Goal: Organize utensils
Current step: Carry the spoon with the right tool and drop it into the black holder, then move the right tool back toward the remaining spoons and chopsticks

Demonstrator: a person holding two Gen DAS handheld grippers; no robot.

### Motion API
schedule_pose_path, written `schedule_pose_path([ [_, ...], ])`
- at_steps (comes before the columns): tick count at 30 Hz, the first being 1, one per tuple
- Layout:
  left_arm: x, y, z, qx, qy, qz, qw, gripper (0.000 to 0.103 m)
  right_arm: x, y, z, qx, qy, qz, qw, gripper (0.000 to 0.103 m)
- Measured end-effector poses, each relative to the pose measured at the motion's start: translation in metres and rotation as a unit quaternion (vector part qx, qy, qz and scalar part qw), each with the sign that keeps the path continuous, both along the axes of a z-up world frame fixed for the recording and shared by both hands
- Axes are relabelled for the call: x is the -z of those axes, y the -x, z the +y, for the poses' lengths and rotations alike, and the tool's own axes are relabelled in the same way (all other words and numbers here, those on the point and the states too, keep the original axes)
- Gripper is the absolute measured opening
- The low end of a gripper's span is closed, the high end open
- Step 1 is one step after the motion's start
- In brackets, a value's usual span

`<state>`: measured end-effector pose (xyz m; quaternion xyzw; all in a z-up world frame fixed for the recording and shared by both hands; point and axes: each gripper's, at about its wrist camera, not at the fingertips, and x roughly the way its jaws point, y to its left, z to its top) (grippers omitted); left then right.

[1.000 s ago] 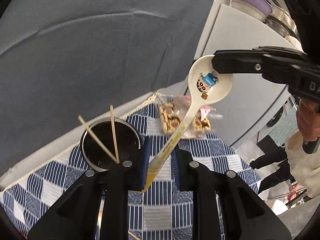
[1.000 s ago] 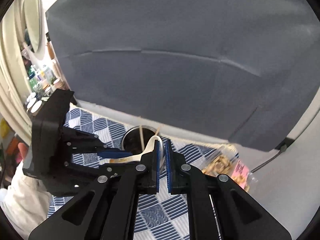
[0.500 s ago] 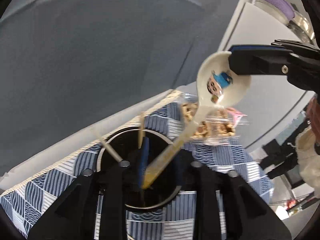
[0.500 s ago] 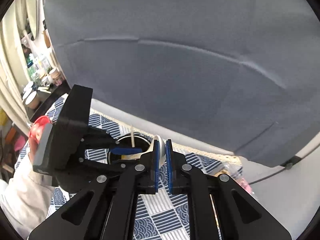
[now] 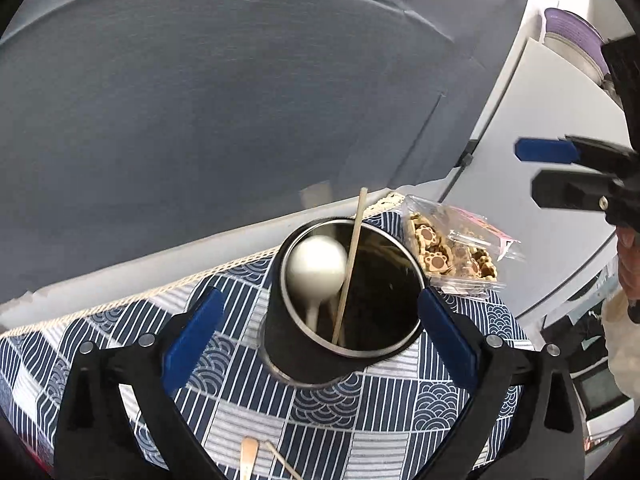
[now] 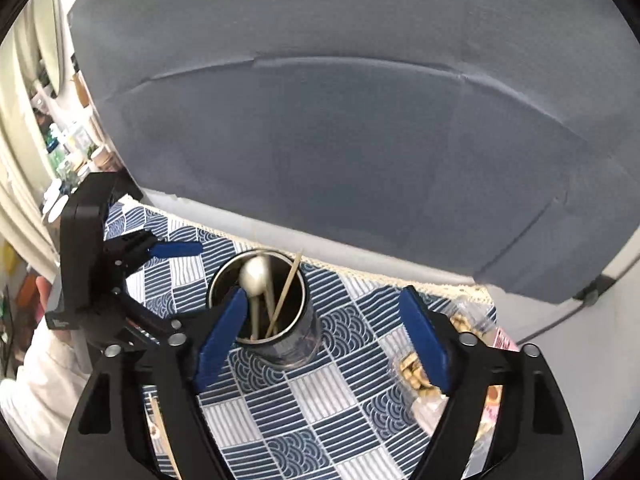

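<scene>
Both grippers above a dark metal cup (image 5: 348, 332) standing on a blue-and-white patterned cloth (image 5: 360, 432). A white spoon (image 5: 318, 270) stands in the cup, bowl up against the rim, beside a chopstick (image 5: 350, 264). Left gripper (image 5: 320, 344): jaws opening, spread either side of the cup, nothing between the pads. Right gripper (image 6: 320, 340): jaws opening, likewise free of any object. A clear packet of biscuits (image 5: 456, 256) lies just beside the cup.

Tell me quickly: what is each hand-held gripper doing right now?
Left hand-held gripper: jaws opening, holding nothing; spoon sits in the cup.
Right hand-held gripper: jaws opening, empty.
</scene>
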<state>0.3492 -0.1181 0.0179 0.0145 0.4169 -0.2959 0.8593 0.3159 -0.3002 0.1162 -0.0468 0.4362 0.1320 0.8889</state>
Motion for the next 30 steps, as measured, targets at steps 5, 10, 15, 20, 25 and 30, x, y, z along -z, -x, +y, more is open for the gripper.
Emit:
schedule_pose_path([
  [5, -0.004, 0.019, 0.012, -0.009, -0.008, -0.013, 0.9998, 0.097, -0.001, 0.023, 0.005, -0.003, -0.002, -0.009, 1.0, 0.085],
  [10, -0.009, 0.048, 0.021, -0.023, -0.027, -0.026, 0.999, 0.097, -0.002, 0.045, 0.01, 0.002, -0.004, -0.007, 1.0, 0.086],
  [15, -0.015, 0.077, 0.036, -0.03, -0.043, -0.035, 0.998, 0.097, -0.002, 0.071, 0.019, -0.001, -0.007, -0.007, 1.0, 0.086],
  [20, -0.019, 0.105, 0.053, -0.037, -0.055, -0.042, 0.9969, 0.097, 0.002, 0.093, 0.032, -0.006, 0.0, -0.008, 1.0, 0.087],
  [25, -0.009, 0.13, 0.067, -0.046, -0.067, -0.038, 0.9959, 0.097, 0.015, 0.111, 0.045, -0.012, -0.003, 0.005, 1.0, 0.087],
  [30, 0.009, 0.15, 0.085, -0.057, -0.08, -0.021, 0.995, 0.097, 0.029, 0.126, 0.058, -0.018, -0.005, 0.018, 1.0, 0.087],
])
